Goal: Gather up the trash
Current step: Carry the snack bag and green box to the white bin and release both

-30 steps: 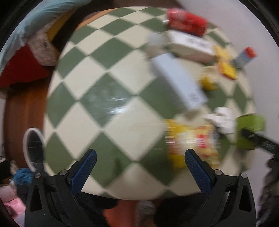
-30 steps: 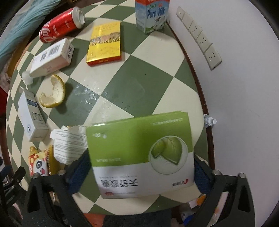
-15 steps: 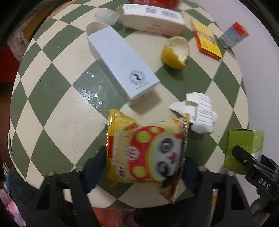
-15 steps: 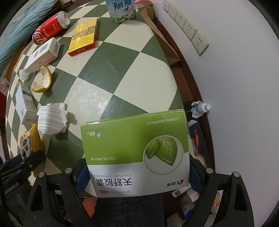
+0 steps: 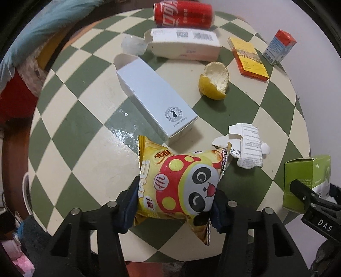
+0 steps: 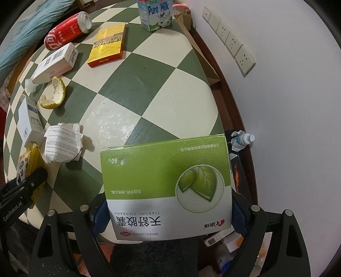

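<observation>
A table (image 5: pixel 89 162) with a green-and-cream checked top carries the litter. At its far edge a red cola can (image 5: pixel 183 15) lies on its side, with a white barcoded carton (image 5: pixel 185 43) lying just in front of it. Nearer, a pale blue-grey box (image 5: pixel 153 98) lies flat, its far flap open. A hollow lemon peel (image 5: pixel 214 81) sits beside a flat yellow-and-red box (image 5: pixel 248 58), and a small milk carton (image 5: pixel 279 46) stands upright by the rim. A crumpled printed leaflet (image 5: pixel 245 147) lies toward the near side
</observation>
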`<control>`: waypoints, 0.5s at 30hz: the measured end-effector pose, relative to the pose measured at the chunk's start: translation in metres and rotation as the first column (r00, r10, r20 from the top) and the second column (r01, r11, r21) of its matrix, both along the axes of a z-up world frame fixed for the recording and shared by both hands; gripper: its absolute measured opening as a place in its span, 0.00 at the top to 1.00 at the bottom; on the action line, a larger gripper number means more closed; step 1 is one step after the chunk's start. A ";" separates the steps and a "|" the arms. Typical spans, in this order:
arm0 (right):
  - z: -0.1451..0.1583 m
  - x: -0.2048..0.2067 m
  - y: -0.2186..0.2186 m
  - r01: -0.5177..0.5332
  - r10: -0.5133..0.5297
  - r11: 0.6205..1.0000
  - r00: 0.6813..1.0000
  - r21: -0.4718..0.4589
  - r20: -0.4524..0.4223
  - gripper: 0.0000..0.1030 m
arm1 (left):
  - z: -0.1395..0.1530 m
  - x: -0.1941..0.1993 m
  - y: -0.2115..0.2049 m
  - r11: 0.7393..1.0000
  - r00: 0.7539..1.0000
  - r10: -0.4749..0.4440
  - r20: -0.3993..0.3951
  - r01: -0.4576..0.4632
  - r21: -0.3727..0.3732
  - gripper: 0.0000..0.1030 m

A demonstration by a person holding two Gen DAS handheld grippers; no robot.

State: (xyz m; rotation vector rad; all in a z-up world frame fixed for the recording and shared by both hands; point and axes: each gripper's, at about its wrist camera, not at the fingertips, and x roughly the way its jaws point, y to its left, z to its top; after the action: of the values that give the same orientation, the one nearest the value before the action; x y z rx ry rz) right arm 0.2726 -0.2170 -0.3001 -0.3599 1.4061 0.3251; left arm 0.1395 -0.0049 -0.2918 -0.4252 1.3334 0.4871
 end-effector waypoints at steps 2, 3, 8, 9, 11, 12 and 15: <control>0.003 -0.005 0.002 -0.015 0.015 1.000 1.000 -0.006 0.013 0.12 | 0.008 0.002 -0.007 1.000 1.000 -0.009 0.006 0.009 0.028 0.49; 0.005 -0.009 0.004 -0.027 0.027 1.000 0.999 -0.008 0.024 0.12 | 0.012 0.000 -0.010 0.999 1.000 -0.012 0.010 0.012 0.041 0.49; 0.017 -0.023 0.007 -0.063 0.062 0.998 0.996 0.008 0.061 0.12 | 0.041 -0.008 -0.033 0.993 0.999 -0.020 0.049 0.014 0.118 0.50; 0.020 -0.023 0.008 -0.063 0.062 0.998 0.996 0.015 0.066 0.12 | 0.051 -0.013 -0.034 0.991 0.998 -0.020 0.065 0.011 0.130 0.50; 0.032 -0.031 0.009 -0.062 0.058 0.997 0.995 0.047 0.081 0.12 | 0.066 -0.019 -0.029 0.989 0.996 -0.020 0.092 0.007 0.146 0.50; 0.036 -0.034 0.011 -0.063 0.057 0.996 0.994 0.057 0.089 0.12 | 0.071 -0.017 -0.024 0.988 0.994 -0.022 0.106 0.005 0.157 0.50; 0.058 -0.046 0.014 -0.065 0.052 0.993 0.991 0.103 0.125 0.12 | 0.094 -0.015 -0.018 0.980 0.988 -0.027 0.152 -0.004 0.200 0.50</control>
State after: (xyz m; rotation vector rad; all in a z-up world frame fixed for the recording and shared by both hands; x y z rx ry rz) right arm 0.2266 -0.2029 -0.2426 -0.3284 1.2548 0.4186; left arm 0.1242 -0.0226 -0.1975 -0.2821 1.1253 0.5617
